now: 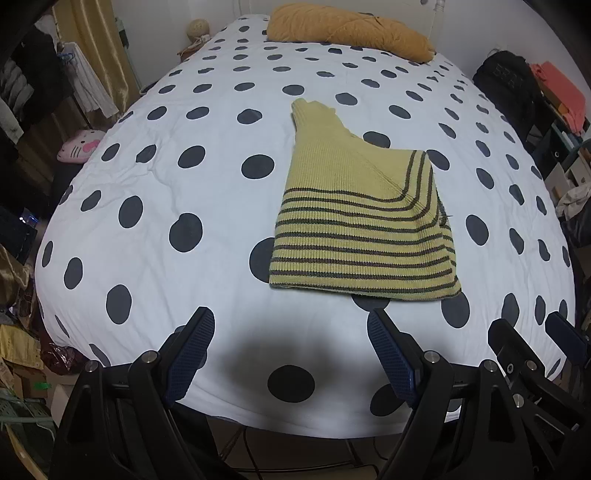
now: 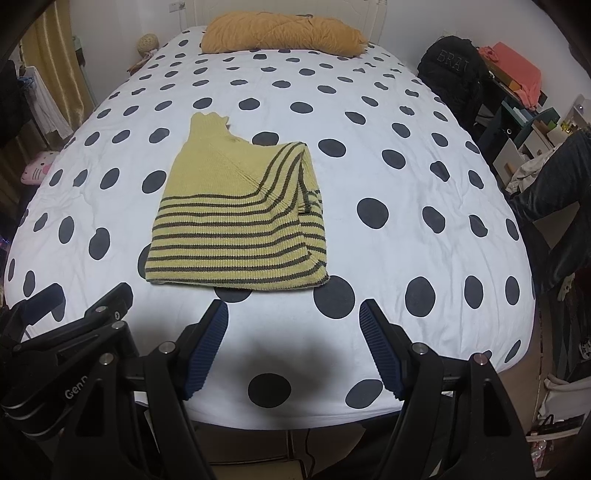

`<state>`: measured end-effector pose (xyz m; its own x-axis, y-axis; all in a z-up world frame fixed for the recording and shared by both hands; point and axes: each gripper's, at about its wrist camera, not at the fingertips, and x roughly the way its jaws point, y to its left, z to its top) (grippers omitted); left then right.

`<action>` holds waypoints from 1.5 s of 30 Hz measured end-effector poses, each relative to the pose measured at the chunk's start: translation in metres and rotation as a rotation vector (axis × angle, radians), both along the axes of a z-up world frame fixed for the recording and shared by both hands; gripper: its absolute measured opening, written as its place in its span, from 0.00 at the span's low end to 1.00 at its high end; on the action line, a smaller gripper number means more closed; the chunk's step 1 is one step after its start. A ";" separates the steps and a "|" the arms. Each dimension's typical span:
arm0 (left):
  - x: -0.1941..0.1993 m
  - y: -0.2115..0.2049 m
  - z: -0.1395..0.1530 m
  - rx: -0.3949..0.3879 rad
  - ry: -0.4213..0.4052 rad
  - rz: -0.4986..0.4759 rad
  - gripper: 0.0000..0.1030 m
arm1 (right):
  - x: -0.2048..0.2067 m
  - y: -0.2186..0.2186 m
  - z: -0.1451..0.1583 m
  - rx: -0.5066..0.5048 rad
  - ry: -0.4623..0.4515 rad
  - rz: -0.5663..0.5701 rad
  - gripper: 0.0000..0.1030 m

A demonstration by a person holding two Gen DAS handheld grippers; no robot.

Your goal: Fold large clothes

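A yellow knit sweater with dark stripes [image 1: 354, 218] [image 2: 240, 221] lies folded into a compact shape on the white bed with dark dots [image 1: 184, 155] [image 2: 406, 184], its collar pointing toward the headboard. My left gripper [image 1: 291, 325] hovers open over the bed's near edge, short of the sweater's hem, with nothing between its blue pads. My right gripper [image 2: 293, 317] stands open the same way, just below the hem, empty. In the left wrist view the right gripper [image 1: 532, 332] shows at the lower right; in the right wrist view the left gripper [image 2: 88, 299] shows at the lower left.
A mustard-yellow pillow [image 1: 351, 31] [image 2: 284, 35] lies at the head of the bed. A pink plush [image 1: 79, 146] sits beside the left edge. A black backpack [image 2: 448, 70] and cluttered shelves stand to the right. A person's trouser leg [image 2: 557, 192] is by the right edge.
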<state>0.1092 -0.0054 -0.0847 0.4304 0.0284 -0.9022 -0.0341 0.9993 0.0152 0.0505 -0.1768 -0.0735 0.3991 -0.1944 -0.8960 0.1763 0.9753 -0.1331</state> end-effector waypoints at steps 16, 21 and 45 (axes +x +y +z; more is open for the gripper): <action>0.001 0.001 0.000 -0.003 0.004 -0.003 0.82 | -0.001 0.002 0.000 -0.003 -0.001 -0.004 0.72; 0.000 0.001 0.000 -0.001 0.002 -0.006 0.82 | 0.000 0.002 0.000 -0.006 0.002 0.000 0.72; 0.000 0.002 0.000 0.003 0.004 -0.003 0.82 | -0.001 0.003 0.000 0.000 0.004 -0.003 0.72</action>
